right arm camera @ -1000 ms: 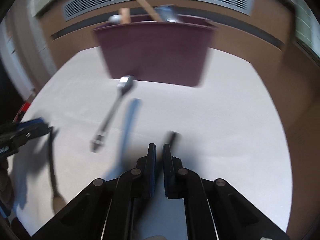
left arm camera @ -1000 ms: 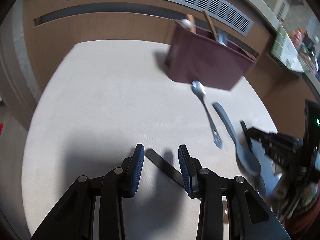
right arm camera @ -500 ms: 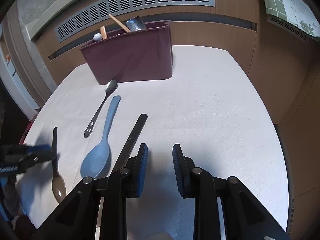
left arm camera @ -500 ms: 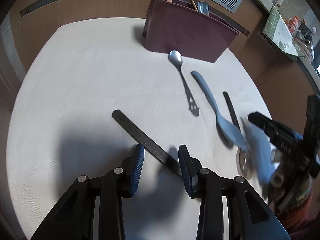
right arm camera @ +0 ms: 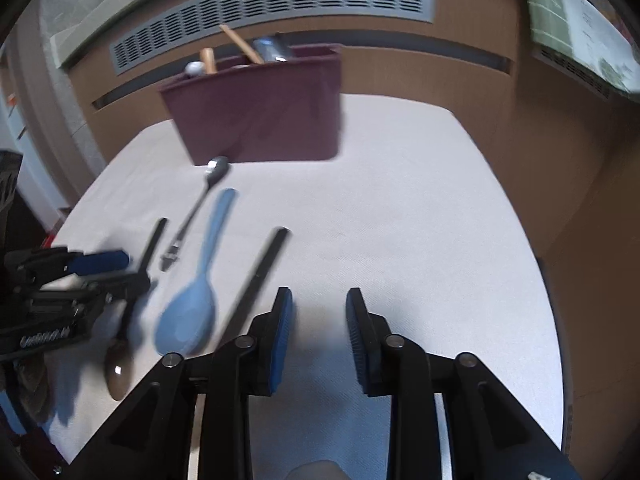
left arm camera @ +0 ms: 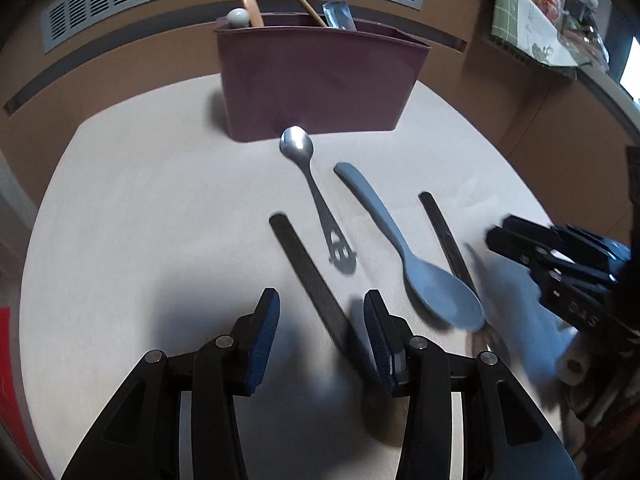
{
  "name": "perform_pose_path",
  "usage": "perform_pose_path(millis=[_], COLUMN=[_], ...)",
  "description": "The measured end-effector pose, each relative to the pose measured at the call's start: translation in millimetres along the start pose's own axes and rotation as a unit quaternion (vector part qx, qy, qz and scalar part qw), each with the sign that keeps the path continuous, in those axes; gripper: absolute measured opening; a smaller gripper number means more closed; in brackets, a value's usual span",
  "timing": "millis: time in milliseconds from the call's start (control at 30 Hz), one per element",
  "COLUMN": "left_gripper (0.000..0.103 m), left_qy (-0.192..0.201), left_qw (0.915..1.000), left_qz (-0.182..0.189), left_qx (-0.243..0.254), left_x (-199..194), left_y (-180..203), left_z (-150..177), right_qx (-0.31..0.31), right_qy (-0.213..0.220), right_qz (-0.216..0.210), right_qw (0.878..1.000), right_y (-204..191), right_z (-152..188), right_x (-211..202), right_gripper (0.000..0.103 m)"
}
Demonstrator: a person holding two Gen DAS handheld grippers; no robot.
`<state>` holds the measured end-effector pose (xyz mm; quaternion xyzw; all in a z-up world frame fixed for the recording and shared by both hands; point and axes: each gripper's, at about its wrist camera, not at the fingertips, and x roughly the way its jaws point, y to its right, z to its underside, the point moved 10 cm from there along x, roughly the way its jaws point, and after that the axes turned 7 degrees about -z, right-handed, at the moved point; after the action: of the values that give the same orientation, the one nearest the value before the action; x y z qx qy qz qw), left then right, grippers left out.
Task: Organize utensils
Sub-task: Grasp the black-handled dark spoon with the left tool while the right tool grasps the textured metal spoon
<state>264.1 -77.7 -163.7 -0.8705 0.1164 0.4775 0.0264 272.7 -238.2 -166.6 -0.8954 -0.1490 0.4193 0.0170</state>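
A maroon utensil bin (left arm camera: 320, 80) stands at the table's far side with several utensils in it. In front of it lie a steel spoon (left arm camera: 310, 184), a blue spoon (left arm camera: 436, 292) and two black-handled utensils. One black handle (left arm camera: 312, 276) runs on the table between the fingers of my left gripper (left arm camera: 321, 296), close to the right finger; the jaws are opening and do not press it. My right gripper (right arm camera: 318, 296) is opening with nothing between its fingers. The other black handle (right arm camera: 260, 276) lies just left of it.
The table has a pale cloth (right arm camera: 400, 220) with bare room on its right half. A wooden wall with a grey vent grille (right arm camera: 280, 4) runs behind the bin (right arm camera: 260, 116). A counter with a green cloth (left arm camera: 516, 16) is at the far right.
The right gripper went from shut to open and now stands to the right of its black handle. The left gripper shifted so the other black handle lies between its fingers, and its jaws widened.
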Motion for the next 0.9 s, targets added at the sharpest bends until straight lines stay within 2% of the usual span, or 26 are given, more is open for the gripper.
perform_pose_path(millis=[67, 133, 200, 333, 533, 633, 767, 900], left_gripper=[0.044, 0.044, 0.044, 0.044, 0.046, 0.046, 0.046, 0.046], left_qy=[-0.005, 0.003, 0.012, 0.014, 0.011, 0.009, 0.001, -0.001], left_qw=[0.9999, 0.9998, 0.9985, 0.9967, 0.995, 0.9928, 0.9962, 0.9988], left_qz=[0.01, 0.009, -0.018, -0.035, -0.092, -0.119, -0.083, -0.046], left_qx=[0.0, 0.018, 0.051, 0.071, 0.038, 0.008, -0.026, -0.019], left_x=[-4.9, -7.3, -5.3, -4.1, -8.3, -11.8, -12.4, -9.1], left_y=[4.2, 13.3, 21.0, 15.6, -47.3, -82.5, -93.9, -80.4], left_z=[8.9, 14.1, 18.6, 22.8, 21.8, 22.0, 23.8, 20.3], right_qx=[-0.018, -0.027, -0.031, -0.036, -0.03, -0.016, 0.007, 0.003], right_qy=[-0.002, -0.002, 0.002, 0.005, -0.019, -0.032, -0.051, -0.049], right_qz=[-0.018, -0.017, -0.01, -0.008, 0.003, -0.014, -0.034, -0.011], right_qw=[1.0, 0.999, 0.999, 0.999, 0.999, 0.999, 0.998, 0.999], right_y=[-13.0, -19.1, -22.0, -25.0, -16.3, -19.0, -25.4, -29.4], right_z=[-8.7, -17.0, -25.1, -25.4, -9.5, 0.7, 9.6, 2.4], right_x=[4.4, 7.9, 8.8, 2.7, 5.4, 9.1, 22.7, 33.8], right_gripper=[0.031, 0.031, 0.031, 0.031, 0.032, 0.032, 0.032, 0.032])
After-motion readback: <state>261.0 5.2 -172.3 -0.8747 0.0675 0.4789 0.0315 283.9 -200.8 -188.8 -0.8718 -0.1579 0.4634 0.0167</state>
